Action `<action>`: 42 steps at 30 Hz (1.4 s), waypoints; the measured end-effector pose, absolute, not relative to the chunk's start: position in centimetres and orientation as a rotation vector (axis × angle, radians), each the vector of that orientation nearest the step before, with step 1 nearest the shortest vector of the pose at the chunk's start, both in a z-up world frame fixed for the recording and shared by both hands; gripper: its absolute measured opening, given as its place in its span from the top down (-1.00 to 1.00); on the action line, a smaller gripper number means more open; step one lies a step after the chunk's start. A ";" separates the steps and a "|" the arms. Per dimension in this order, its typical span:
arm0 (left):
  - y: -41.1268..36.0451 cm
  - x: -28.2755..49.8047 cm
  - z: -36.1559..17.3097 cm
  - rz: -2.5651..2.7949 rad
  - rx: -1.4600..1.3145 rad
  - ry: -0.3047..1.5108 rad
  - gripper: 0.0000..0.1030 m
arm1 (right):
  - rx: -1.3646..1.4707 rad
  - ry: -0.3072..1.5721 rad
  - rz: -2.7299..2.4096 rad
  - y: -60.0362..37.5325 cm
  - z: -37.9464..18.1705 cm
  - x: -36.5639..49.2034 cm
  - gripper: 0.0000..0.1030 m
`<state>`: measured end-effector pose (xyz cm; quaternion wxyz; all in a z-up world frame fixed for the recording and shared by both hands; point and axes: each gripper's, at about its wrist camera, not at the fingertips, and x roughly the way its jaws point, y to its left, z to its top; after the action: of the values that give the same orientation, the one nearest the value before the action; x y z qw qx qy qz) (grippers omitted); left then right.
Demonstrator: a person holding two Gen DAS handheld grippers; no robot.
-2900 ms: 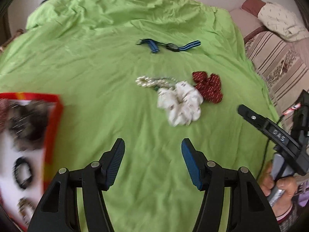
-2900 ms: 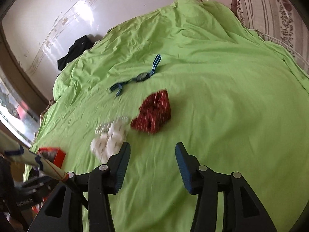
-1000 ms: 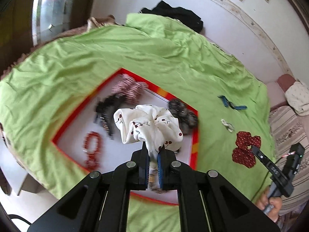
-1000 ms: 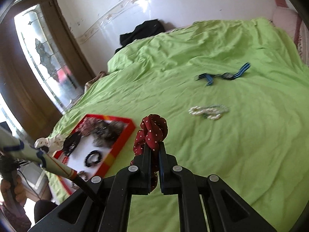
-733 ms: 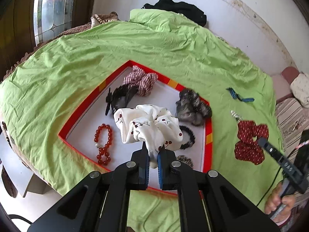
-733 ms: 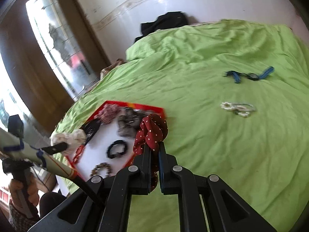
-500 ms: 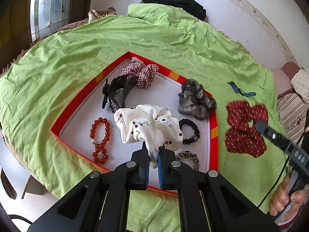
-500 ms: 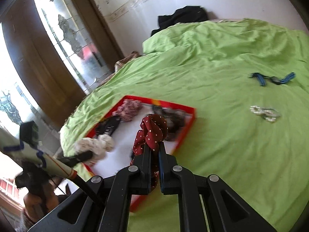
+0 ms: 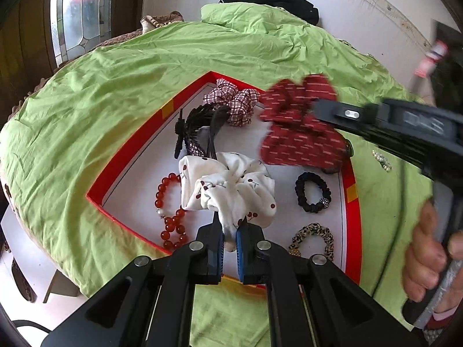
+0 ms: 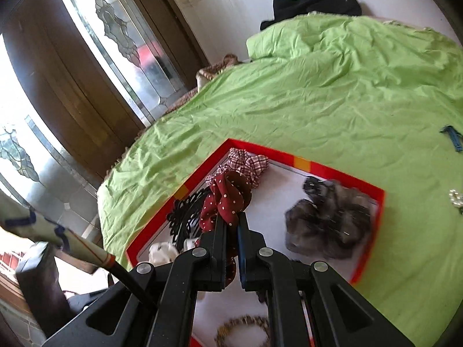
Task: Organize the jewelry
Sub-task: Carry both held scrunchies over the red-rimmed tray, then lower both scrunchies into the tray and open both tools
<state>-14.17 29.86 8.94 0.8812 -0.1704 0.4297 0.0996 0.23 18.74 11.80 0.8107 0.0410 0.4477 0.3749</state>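
A red-rimmed tray [image 9: 133, 144] with a white floor lies on the green bedspread. My left gripper [image 9: 230, 232] is shut on a white cherry-print scrunchie [image 9: 228, 190], held just above the tray's near half. My right gripper [image 10: 231, 225] is shut on a dark red dotted scrunchie [image 10: 227, 199] and hovers over the tray [image 10: 341, 172]. In the left wrist view that red scrunchie [image 9: 298, 124] hangs blurred over the tray's far right, with a hand [image 9: 425, 257] on the handle.
In the tray lie a plaid scrunchie [image 9: 231, 101], black hair clips [image 9: 194, 133], a red bead bracelet [image 9: 169, 202], a black hair tie [image 9: 312, 192], a leopard hair tie [image 9: 314, 240] and a grey scrunchie [image 10: 330, 222]. A rhinestone piece [image 9: 382, 160] and a blue strap [image 10: 453, 138] lie on the bedspread.
My right gripper has swung left with the red scrunchie, from over the bare bedspread to above the tray. My left gripper has sunk a little toward the tray, still gripping the white scrunchie.
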 end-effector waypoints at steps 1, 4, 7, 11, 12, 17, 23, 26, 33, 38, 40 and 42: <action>29.8 -14.2 8.9 0.213 -0.347 0.894 0.87 | 0.082 0.965 0.798 19.3 11.5 0.4 0.86; 29.6 -14.3 8.8 0.217 -0.326 0.888 0.87 | 0.064 0.988 0.793 20.5 10.4 0.6 0.86; 29.5 -14.2 8.9 0.224 -0.311 0.884 0.87 | 0.048 1.005 0.793 21.1 9.6 0.7 0.86; 29.6 -13.9 8.6 0.230 -0.307 0.892 0.87 | 0.032 1.013 0.789 21.5 9.0 0.8 0.86; 29.6 -13.9 8.6 0.231 -0.305 0.893 0.87 | 0.030 1.015 0.787 21.6 8.9 0.8 0.86; 29.5 -13.8 8.4 0.239 -0.302 0.899 0.87 | 0.020 1.030 0.775 21.7 8.3 1.2 0.86; 29.4 -13.5 8.1 0.244 -0.299 0.910 0.86 | 0.024 1.049 0.760 21.4 7.5 1.6 0.86; 29.4 -13.4 7.9 0.247 -0.303 0.911 0.86 | 0.026 1.058 0.754 21.2 7.2 1.7 0.85; 29.5 -13.3 7.9 0.257 -0.303 0.905 0.74 | 0.035 1.054 0.753 20.7 7.4 1.6 0.79; 29.6 -13.4 8.2 0.249 -0.310 0.889 0.27 | 0.033 1.025 0.753 20.4 8.5 1.2 0.23; 29.6 -13.7 8.7 0.235 -0.320 0.859 0.15 | 0.039 1.012 0.751 20.2 9.0 1.0 0.20; 29.6 -14.0 9.1 0.222 -0.326 0.831 0.04 | 0.050 1.000 0.755 19.8 9.7 0.8 0.20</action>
<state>-14.01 29.61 9.13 0.8960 -0.1572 0.4011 0.1072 0.81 19.75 9.74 0.8097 0.0232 0.4680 0.3532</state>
